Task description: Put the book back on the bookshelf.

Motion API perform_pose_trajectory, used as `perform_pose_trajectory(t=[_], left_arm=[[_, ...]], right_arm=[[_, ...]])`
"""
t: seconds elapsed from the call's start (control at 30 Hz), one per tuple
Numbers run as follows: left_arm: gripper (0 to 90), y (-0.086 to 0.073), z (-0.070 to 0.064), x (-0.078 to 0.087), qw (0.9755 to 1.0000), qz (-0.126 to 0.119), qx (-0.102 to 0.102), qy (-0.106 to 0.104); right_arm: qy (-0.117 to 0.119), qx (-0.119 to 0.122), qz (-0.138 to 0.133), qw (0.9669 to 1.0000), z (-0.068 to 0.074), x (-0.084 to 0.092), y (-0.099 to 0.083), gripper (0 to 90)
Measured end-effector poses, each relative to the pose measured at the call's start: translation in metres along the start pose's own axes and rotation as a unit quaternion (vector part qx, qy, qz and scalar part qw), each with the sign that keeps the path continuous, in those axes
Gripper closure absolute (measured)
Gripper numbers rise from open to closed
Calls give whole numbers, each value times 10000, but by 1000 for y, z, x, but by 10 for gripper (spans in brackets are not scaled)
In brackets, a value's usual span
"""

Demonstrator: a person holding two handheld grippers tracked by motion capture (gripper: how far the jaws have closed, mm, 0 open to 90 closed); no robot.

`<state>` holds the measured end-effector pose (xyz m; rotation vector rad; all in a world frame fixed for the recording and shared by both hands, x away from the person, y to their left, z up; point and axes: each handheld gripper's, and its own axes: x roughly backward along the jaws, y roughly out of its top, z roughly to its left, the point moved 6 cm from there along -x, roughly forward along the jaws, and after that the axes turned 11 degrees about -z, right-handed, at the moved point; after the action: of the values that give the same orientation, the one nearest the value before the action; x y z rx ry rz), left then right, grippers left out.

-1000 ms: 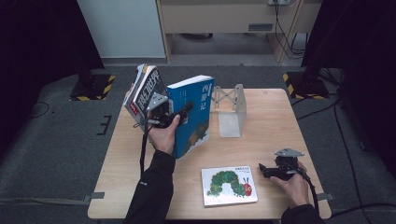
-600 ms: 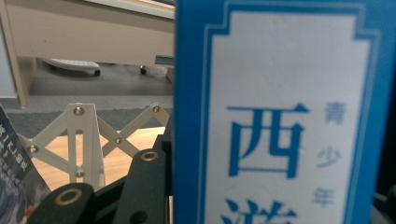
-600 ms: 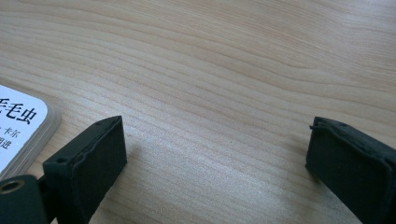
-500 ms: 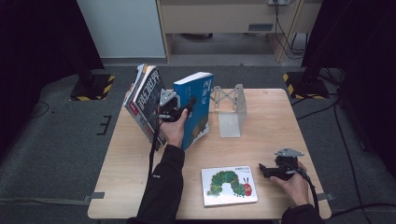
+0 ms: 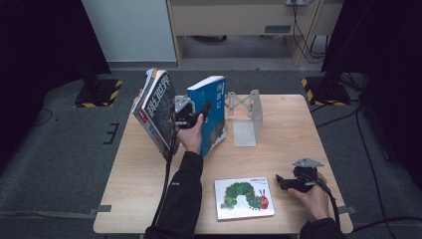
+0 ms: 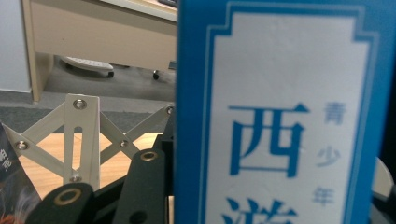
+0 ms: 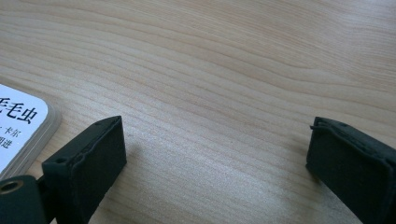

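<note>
Blue book [image 5: 209, 117] now nearer bookend [image 5: 247, 117], in left gripper [image 5: 191, 113]; right gripper [image 5: 286, 181] fingers [image 7: 88, 163] apart over table [image 7: 224, 60].

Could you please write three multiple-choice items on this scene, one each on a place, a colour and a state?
1. Where does the caterpillar picture book lie?
A. flat on the table, near its front edge
B. inside the metal bookend
C. on the floor

2. What colour is the book in the left gripper?
A. red
B. blue
C. green

3. How do the jaws of the right gripper stand?
A. shut on a book
B. shut on nothing
C. open, with nothing between them

Answers: 1 A, the high view shows it flat beside the right hand; 2 B, its cover is blue and white; 3 C, bare wood shows between the jaws.
</note>
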<state>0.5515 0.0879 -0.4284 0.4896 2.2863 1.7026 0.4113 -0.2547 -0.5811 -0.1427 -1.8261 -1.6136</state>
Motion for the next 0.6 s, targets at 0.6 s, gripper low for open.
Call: perform_pose_trajectory(t=[0.6], left_arm=[[590,-17,-5,8,9984,-29,-569,-26]], right_arm=[[36,26,-4,10000,0,0,0,50]])
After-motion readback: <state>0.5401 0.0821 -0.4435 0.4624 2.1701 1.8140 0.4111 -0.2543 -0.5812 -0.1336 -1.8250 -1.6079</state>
